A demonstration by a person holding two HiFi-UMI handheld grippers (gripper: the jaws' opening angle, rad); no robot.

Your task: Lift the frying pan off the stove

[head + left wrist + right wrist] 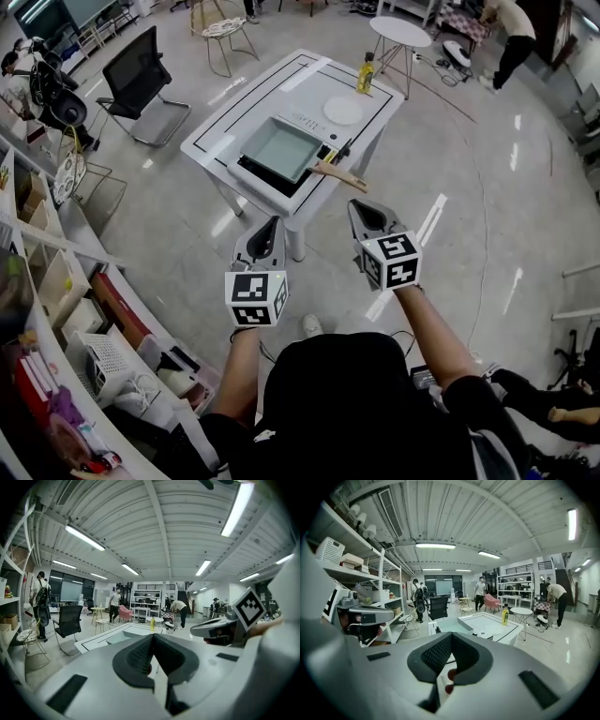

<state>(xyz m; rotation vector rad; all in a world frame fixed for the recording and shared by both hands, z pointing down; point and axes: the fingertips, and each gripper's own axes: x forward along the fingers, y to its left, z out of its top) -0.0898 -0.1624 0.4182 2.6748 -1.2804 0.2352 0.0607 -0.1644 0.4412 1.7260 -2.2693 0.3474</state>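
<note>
Holding the left tongs (pixel 271 225) and right tongs (pixel 362 210) pressed together and empty, well short of the frying pan (pixel 281 150) sitting on the stove (pixel 265 176) at the near end of the surface (pixel 234 112), and risking nudging its handle (pixel 342 176) sideways by arriving without parting them first.

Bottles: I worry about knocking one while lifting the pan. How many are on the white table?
1: a yellow bottle at the white table's far right corner, beyond the frying pan. No others visible.

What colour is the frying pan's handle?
Light tan, like wood. The handle of the frying pan shows best in the head view.
</note>
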